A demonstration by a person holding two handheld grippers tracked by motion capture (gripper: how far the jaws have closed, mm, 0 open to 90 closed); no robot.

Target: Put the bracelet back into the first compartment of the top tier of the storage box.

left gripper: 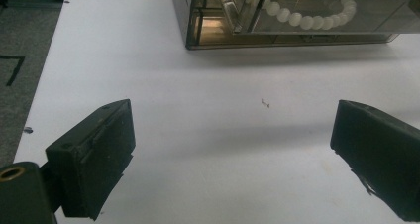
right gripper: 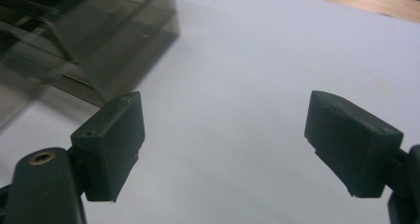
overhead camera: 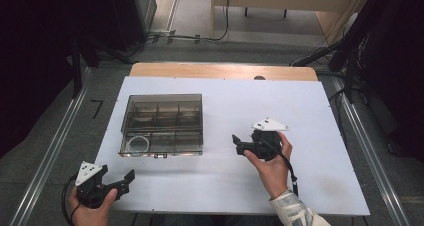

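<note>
A smoky see-through compartment box [overhead camera: 162,123] with its lid down stands on the white table [overhead camera: 300,106], left of centre. A white bead bracelet [overhead camera: 137,143] lies in its near-left compartment. My left gripper [overhead camera: 127,181] hovers at the table's near-left corner, open and pointing right. In the left gripper view, the left gripper [left gripper: 233,120] holds nothing, and the box [left gripper: 198,21] with the bracelet [left gripper: 307,13] sits ahead. My right gripper [overhead camera: 236,144] is open just right of the box and points at it. The right gripper view shows the right gripper [right gripper: 223,105] wide apart, with the box [right gripper: 74,35] at upper left.
A wooden strip [overhead camera: 222,71] edges the far side of the table. Metal rails [overhead camera: 55,146] run along the floor on both sides. Cables [overhead camera: 200,36] lie on the floor beyond the table, near dark stands and curtains.
</note>
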